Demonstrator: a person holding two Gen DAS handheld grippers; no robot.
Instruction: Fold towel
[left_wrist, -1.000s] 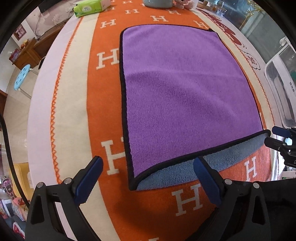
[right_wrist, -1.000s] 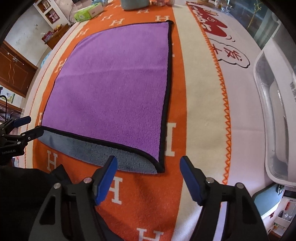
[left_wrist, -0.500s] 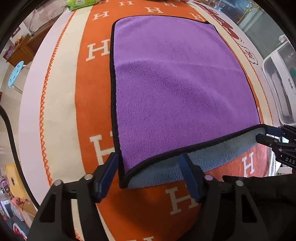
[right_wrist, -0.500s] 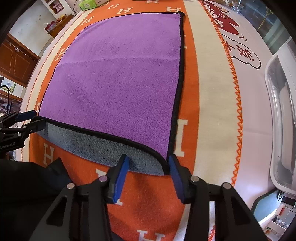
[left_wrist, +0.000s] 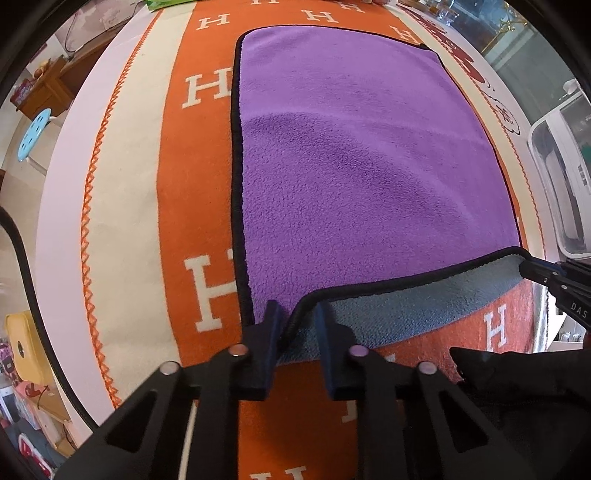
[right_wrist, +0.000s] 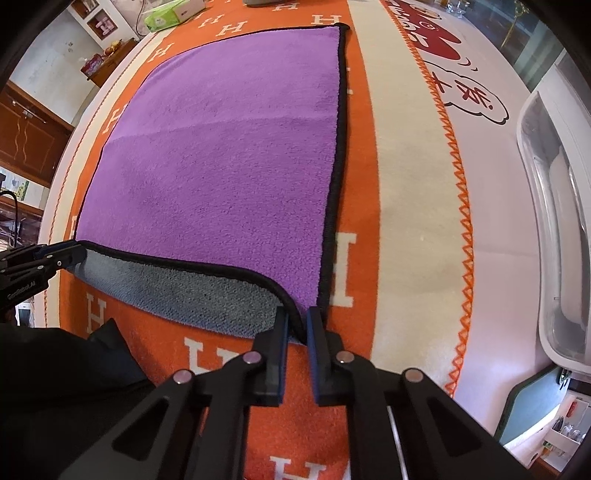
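Towel corners sit in my tongs: my left tongs and right tongs are each nearly pressed together, pinching a near corner so the grey underside shows along the lifted hem. The rest lies flat, purple side up, on the orange cloth covering the counter. I judge this the grasp before the first fold; next I must raise both corners evenly and carry them to the far edge.

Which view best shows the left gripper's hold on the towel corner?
Left wrist: left gripper shut on the towel, its black-hemmed corner between the fingers. Right wrist shows only its tip at the picture's left edge.
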